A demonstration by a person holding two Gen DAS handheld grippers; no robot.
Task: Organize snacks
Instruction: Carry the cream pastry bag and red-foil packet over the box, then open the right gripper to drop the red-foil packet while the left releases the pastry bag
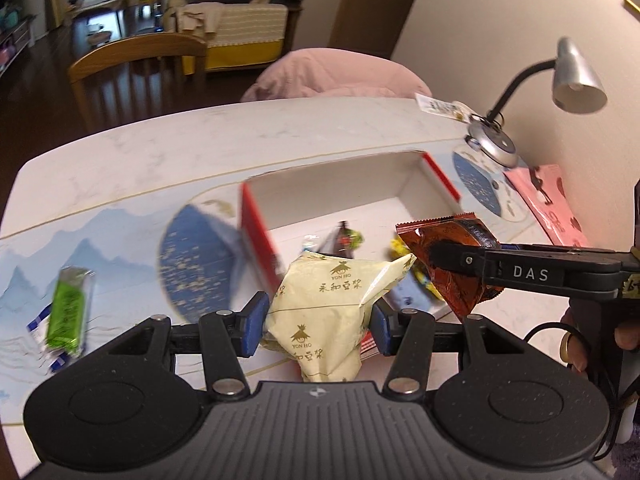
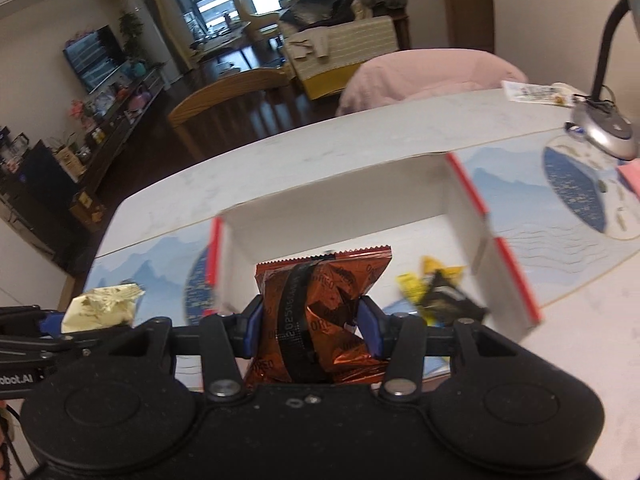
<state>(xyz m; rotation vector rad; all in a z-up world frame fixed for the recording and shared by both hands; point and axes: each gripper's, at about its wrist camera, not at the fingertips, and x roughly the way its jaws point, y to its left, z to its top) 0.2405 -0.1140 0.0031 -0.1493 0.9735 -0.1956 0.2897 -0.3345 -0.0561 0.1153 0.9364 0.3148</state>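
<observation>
My left gripper (image 1: 318, 322) is shut on a cream soy-milk packet (image 1: 328, 308) and holds it above the near edge of a white box with red sides (image 1: 348, 188). My right gripper (image 2: 310, 330) is shut on a brown Oreo packet (image 2: 320, 312), also seen in the left wrist view (image 1: 448, 256), over the box (image 2: 340, 200). Several small snacks lie inside the box: yellow and black ones (image 2: 436, 292). The cream packet shows at the left of the right wrist view (image 2: 102, 306).
A green snack bar (image 1: 66, 312) lies on the placemat at left. A pink packet (image 1: 554, 208) and a silver desk lamp (image 1: 576, 76) stand at right. A label card (image 1: 438, 106) lies at the table's far edge. A wooden chair (image 1: 136, 56) stands behind the table.
</observation>
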